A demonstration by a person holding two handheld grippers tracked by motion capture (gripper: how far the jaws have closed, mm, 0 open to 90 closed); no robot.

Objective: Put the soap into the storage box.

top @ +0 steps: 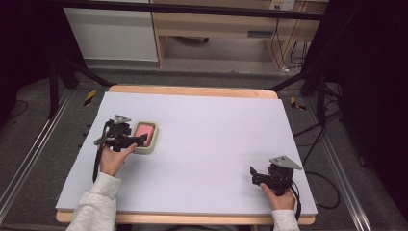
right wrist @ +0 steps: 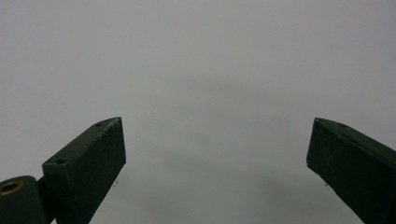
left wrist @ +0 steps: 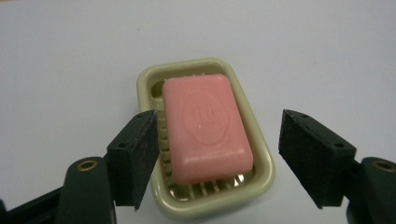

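Observation:
A pink bar of soap (left wrist: 205, 128) lies in a pale green soap dish (left wrist: 261, 156) on the white table. In the high view the soap (top: 144, 131) and dish (top: 149, 148) sit at the table's left. My left gripper (top: 143, 140) hovers over the dish's near side; in its own view the left gripper (left wrist: 219, 140) is open, its jaws standing either side of the soap without touching it. My right gripper (top: 252, 174) rests near the table's front right edge. Its own view shows the right gripper (right wrist: 217, 140) open over bare table.
The white table top (top: 211, 134) has a wooden rim at the far and near edges. Beyond it stand a wooden cabinet (top: 216, 24) and dark stand legs (top: 62, 72). Cables (top: 317, 134) trail on the floor at the right.

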